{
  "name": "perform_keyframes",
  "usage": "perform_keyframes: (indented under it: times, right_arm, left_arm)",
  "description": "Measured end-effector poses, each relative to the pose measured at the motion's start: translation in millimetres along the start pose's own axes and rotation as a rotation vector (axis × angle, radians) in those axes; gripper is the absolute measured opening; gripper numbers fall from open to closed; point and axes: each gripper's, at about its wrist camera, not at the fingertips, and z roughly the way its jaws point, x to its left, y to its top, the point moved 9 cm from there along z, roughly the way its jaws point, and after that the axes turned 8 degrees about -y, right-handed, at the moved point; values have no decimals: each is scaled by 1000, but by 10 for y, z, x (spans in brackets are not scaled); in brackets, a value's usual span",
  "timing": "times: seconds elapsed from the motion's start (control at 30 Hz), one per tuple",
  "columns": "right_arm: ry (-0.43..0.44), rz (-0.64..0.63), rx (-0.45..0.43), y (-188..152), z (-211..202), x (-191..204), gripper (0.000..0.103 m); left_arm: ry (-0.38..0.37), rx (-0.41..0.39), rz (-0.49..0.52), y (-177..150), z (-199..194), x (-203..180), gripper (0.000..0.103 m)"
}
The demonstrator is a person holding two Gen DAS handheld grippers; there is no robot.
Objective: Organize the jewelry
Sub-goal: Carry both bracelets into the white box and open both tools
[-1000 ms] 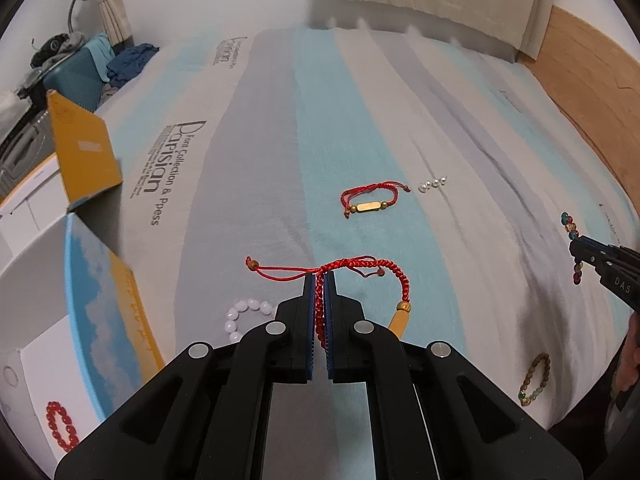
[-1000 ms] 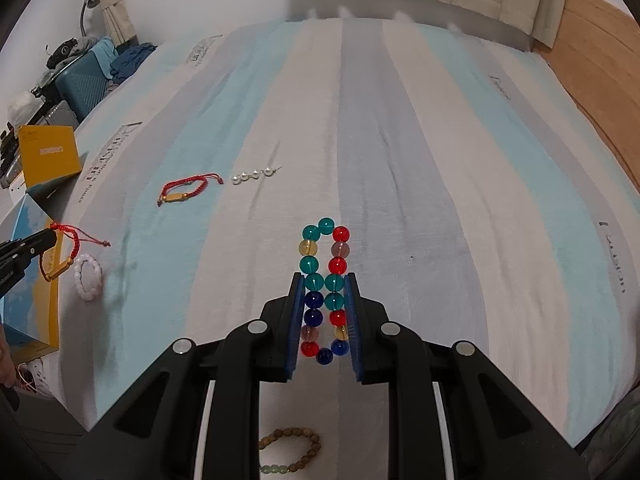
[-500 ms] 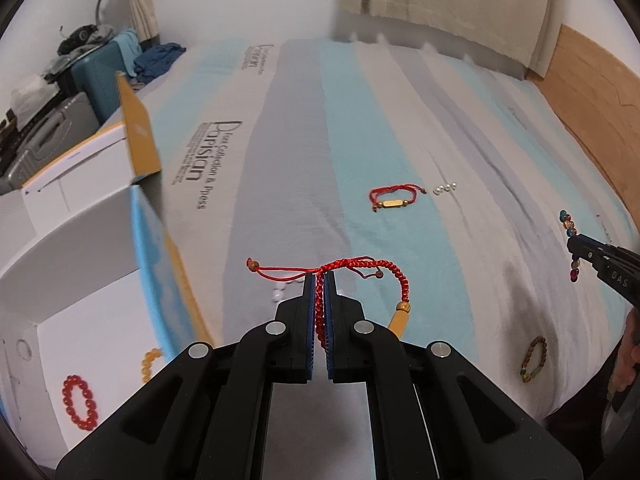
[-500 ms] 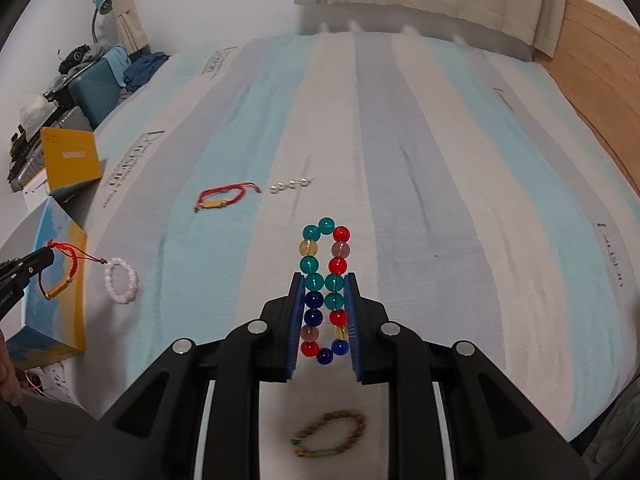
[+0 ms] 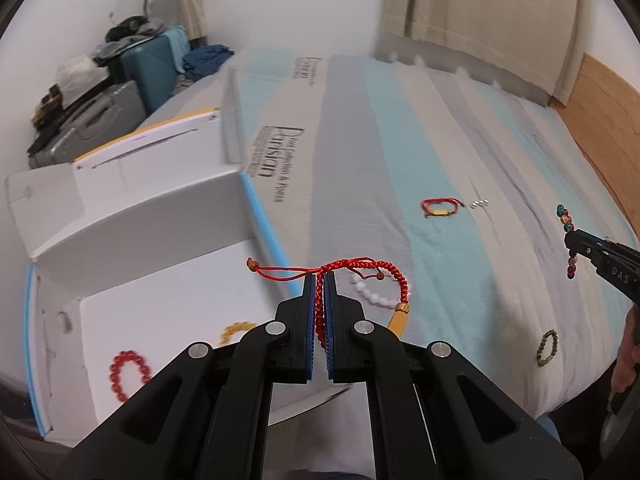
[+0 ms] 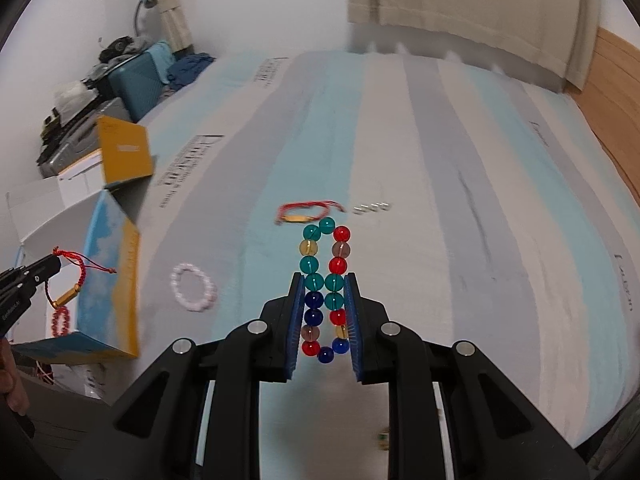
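Observation:
My left gripper (image 5: 319,280) is shut on a red cord bracelet (image 5: 362,270) with a gold tube, held over the near edge of the open white box (image 5: 132,304); it also shows in the right wrist view (image 6: 74,276). In the box lie a red bead bracelet (image 5: 128,374) and an amber one (image 5: 236,330). My right gripper (image 6: 322,288) is shut on a multicoloured glass bead bracelet (image 6: 324,280), held above the striped bed; the right gripper also shows at the right of the left wrist view (image 5: 570,240).
On the bedsheet (image 6: 460,200) lie a pink-white bead bracelet (image 6: 194,288), a second red cord bracelet (image 6: 306,214), a short row of pearls (image 6: 372,208) and a brown bead bracelet (image 5: 547,348). Suitcases and clutter (image 5: 104,92) stand beyond the bed's left side.
My left gripper has swung left with the red cord bracelet, from over the bed to over the box. My right gripper has shifted left, still holding the bead bracelet.

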Motion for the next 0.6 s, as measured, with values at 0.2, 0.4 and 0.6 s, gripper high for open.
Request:
perform_keyframes:
  times: [0.2, 0.4, 0.6]
  right_arm:
    - [47, -59, -16, 80, -100, 582, 19]
    - [90, -114, -33, 139, -212, 1154, 19]
    - [136, -166, -44, 150, -280, 1726, 19]
  left_arm:
    - [58, -16, -50, -55, -264, 446, 3]
    - [93, -29, -103, -145, -486, 900, 3]
    - [129, -25, -137, -298, -657, 1338, 4]
